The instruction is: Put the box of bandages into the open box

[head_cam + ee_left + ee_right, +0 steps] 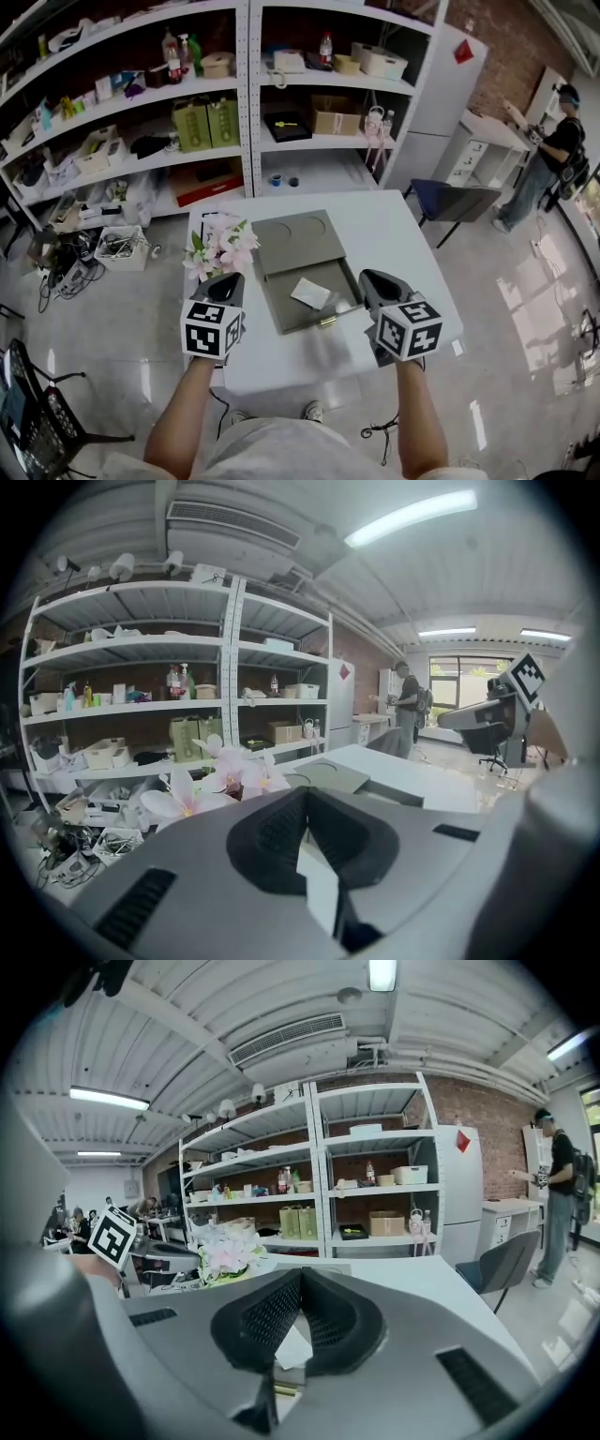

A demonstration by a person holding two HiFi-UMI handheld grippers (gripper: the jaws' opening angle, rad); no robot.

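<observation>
On table [398, 234] left edge: soft pink flowers [221, 247], left gripper [228, 279] just beside, jaws together, empty. Centre: flat grey open box [274, 314], lid [291, 240] folded back, white bandage box [309, 292] inside. Right gripper [373, 277] at its right rim, jaws together, empty; bare smooth tabletop beyond.

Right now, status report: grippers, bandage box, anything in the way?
Left gripper shut, empty. Right gripper shut, empty. Box of bandages apparently already inside the open box. Flowers to its left, not blocking.
</observation>
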